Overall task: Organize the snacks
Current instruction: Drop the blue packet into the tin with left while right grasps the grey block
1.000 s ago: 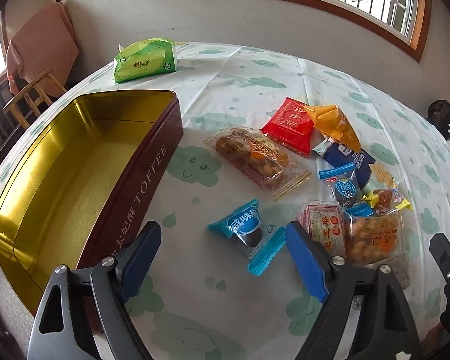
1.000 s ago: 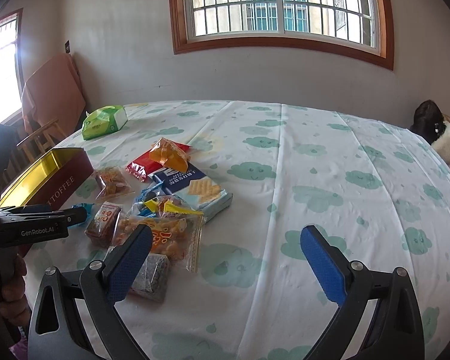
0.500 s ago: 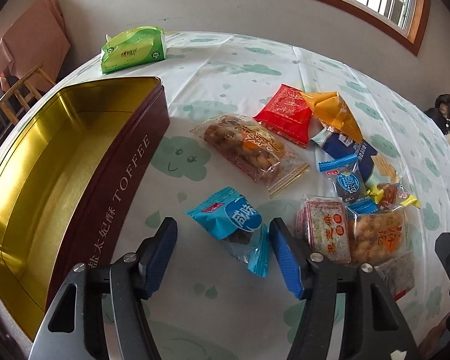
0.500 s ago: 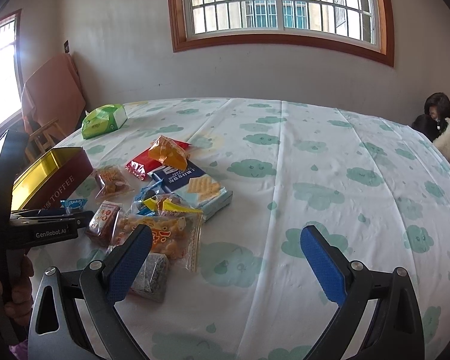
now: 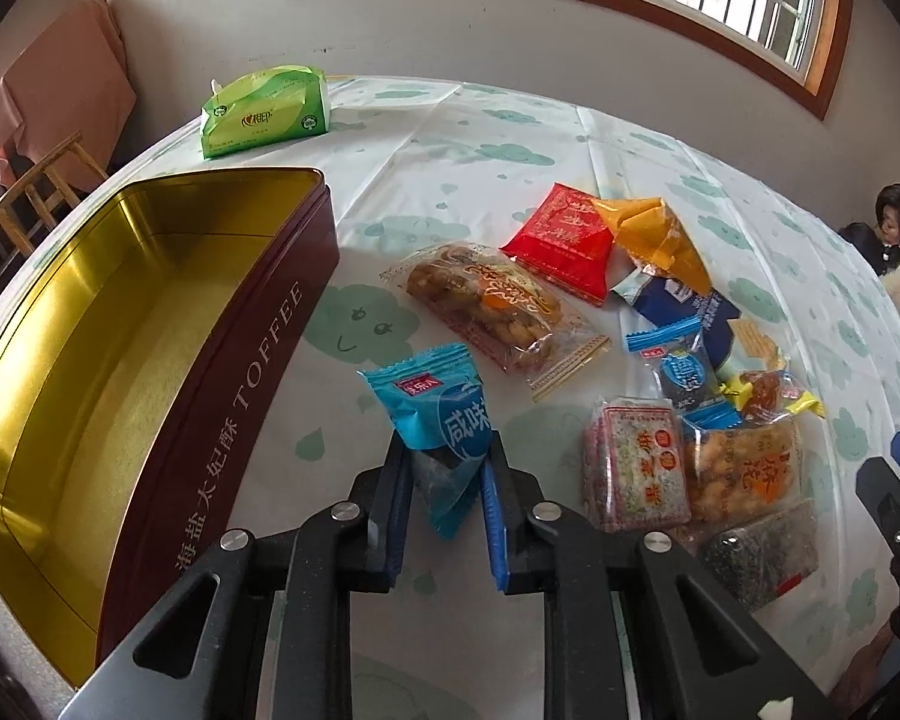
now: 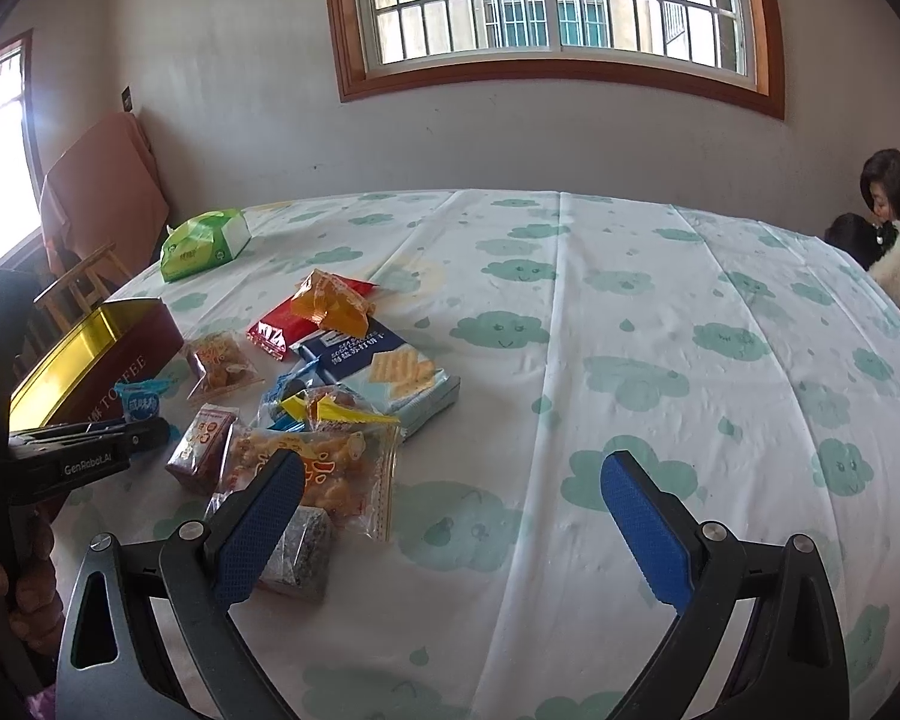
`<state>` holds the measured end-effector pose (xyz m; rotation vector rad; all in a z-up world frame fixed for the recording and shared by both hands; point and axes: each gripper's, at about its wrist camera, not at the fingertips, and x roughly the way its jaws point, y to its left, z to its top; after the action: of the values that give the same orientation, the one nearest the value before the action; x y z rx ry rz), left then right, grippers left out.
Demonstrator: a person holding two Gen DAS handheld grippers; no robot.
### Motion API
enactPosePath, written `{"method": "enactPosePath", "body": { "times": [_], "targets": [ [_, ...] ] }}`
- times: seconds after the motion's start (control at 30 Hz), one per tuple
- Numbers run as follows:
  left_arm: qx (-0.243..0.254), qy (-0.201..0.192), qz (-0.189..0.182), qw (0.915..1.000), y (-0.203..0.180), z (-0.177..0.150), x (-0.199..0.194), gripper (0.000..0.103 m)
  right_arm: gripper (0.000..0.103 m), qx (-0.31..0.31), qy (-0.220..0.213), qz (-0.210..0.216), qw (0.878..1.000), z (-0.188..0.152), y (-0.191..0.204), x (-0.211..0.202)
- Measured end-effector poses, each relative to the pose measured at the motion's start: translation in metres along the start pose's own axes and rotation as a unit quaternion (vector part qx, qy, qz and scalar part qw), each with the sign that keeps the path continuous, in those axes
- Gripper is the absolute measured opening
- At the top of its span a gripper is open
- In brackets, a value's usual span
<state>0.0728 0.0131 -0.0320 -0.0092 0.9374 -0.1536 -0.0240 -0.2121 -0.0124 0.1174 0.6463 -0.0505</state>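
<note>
My left gripper [image 5: 444,450] has its jaws closing, and the pads press on a light blue snack packet [image 5: 432,402] that sticks up out of them just above the cloud-print tablecloth. To its left stands an open maroon toffee tin [image 5: 252,372] with a bare gold inside. Several more snack packets lie to the right: a clear bag of fried pieces [image 5: 492,306], a red packet [image 5: 561,240], an orange one [image 5: 654,234] and a blue cracker pack [image 6: 384,360]. My right gripper [image 6: 450,474] hangs open over the table, right of the pile, with nothing between its fingers.
A green tissue pack [image 5: 264,111] lies at the far side of the round table. A wooden chair [image 5: 36,192] with a draped cloth stands beyond the table's left edge. A person [image 6: 894,228] sits past the right edge. The tablecloth's right half [image 6: 690,330] is bare.
The left gripper's jaws have come together around the light blue packet and now grip it; the packet stands up between them. The right gripper has kept still and open.
</note>
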Motion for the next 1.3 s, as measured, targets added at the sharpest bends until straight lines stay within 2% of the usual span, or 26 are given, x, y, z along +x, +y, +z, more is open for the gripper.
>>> {"method": "enactPosePath", "body": {
  "times": [0.33,0.57,0.83,1.1,1.2,1.3],
  "targets": [
    [0.001,-0.020,-0.027,0.9994,-0.005,-0.005,-0.034,0.018,0.099,0.004,0.003,0.000,1.000,0.000,0.000,0.000],
    [0.000,-0.031,-0.030,0.9991,-0.005,0.001,-0.054,0.018,0.099,0.004,0.005,-0.001,1.000,0.002,-0.001,0.000],
    [-0.002,-0.043,-0.019,0.9989,0.000,0.008,-0.067,0.018,0.099,0.004,0.006,-0.002,1.000,0.004,-0.002,0.000],
    [-0.012,-0.049,-0.008,0.9987,0.021,0.016,-0.076,0.018,0.099,0.003,0.007,0.002,1.000,0.004,-0.001,0.000],
    [-0.016,-0.049,0.001,0.9987,0.032,0.017,-0.078,0.019,0.099,0.003,0.012,0.012,1.000,0.003,-0.003,-0.001],
    [-0.021,-0.049,0.009,0.9985,0.046,0.021,-0.079,0.019,0.099,0.021,0.035,0.038,0.998,-0.003,-0.004,-0.005]
  ]
}}
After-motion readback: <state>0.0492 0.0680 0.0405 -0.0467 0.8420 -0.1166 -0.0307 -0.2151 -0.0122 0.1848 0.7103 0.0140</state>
